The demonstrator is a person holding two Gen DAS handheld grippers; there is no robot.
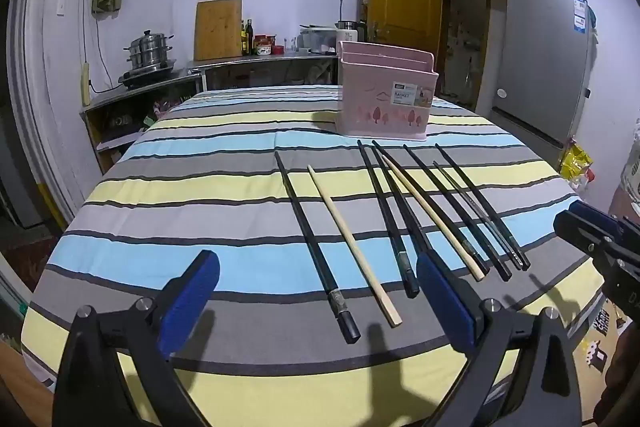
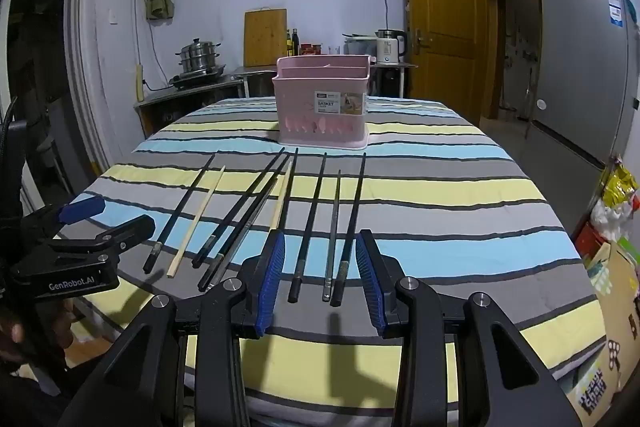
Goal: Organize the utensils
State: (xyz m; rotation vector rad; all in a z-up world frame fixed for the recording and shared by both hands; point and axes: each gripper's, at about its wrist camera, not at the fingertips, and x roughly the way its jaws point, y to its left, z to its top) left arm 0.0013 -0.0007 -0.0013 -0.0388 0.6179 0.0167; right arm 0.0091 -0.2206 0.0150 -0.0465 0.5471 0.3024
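Observation:
Several chopsticks lie side by side on the striped tablecloth (image 1: 200, 187), most black (image 1: 316, 243), two of pale wood (image 1: 352, 247). Behind them stands a pink plastic basket (image 1: 384, 99), upright and with no utensils showing above its rim. My left gripper (image 1: 318, 261) is open wide above the near ends of the leftmost chopsticks, holding nothing. My right gripper (image 2: 322, 239) is open over the rightmost chopsticks (image 2: 312, 219); three near ends show between its blue pads (image 2: 276, 267), and the pads are not pressing on them. Each gripper also shows at the edge of the other's view.
The table's near edge curves just under both grippers. A counter along the back wall carries a steamer pot (image 1: 150, 51), a cutting board (image 1: 218, 29), bottles and a kettle (image 2: 390, 47). A grey fridge (image 1: 544, 67) and bags on the floor (image 2: 616, 195) stand at the right.

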